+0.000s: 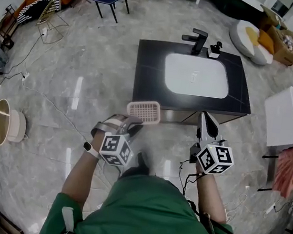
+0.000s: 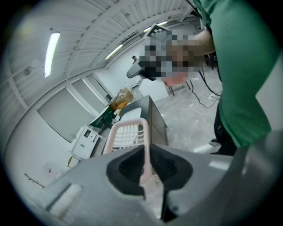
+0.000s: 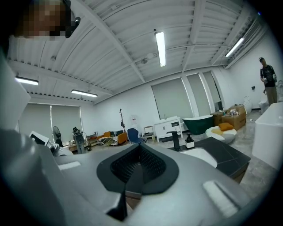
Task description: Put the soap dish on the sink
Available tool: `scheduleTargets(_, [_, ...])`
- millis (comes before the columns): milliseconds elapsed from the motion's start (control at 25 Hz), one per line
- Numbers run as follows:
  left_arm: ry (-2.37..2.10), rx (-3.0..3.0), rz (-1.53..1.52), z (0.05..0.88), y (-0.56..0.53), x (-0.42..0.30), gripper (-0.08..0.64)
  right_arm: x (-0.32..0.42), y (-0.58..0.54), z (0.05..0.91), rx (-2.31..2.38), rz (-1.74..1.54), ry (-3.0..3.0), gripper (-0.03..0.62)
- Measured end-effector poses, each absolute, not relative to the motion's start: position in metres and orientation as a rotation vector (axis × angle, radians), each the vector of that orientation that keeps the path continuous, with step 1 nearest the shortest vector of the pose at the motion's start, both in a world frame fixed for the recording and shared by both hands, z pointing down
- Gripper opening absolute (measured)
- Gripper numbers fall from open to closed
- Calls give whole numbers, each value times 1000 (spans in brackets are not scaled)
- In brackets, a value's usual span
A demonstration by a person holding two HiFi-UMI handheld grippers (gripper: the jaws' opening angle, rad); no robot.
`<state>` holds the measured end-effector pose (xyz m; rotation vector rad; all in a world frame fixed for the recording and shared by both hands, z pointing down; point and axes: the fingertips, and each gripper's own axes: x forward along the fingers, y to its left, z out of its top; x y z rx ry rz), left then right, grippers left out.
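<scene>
While my left tongs grip the pink soap dish by 1 edge of its rim, the dish hangs in the air just short of the sink. It sits in front of the near edge of the black counter and does not touch it. My left gripper view confirms the hold: the 2 jaws are pressed together on the thin pink rim, and the slatted body of the dish sticks out beyond them toward the sink. My right tongs are closed on nothing, pad meeting pad, and are held near the front of the counter on my right. I judge the pick-up done and the carry nearly done, but the placing is not yet done. What is left is to bring the dish over the counter, lower it flat onto a bare dark patch beside the white basin, and let go. The faucet and a small soap bottle stand along the far edge. The near left strip of counter therefore looks to me like the easiest free spot.
</scene>
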<state>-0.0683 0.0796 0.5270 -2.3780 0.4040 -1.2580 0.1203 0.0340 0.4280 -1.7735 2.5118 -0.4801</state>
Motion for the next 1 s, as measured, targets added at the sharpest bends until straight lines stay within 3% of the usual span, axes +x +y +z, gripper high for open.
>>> scheduleTargets(440, [338, -2452, -1231, 557, 28, -91, 40, 99, -13, 450, -1863, -530, 2519, 2])
scheduleTargets(1000, [262, -2489, -1271, 613, -25, -54, 41, 105, -109, 466, -1723, -583, 2599, 2])
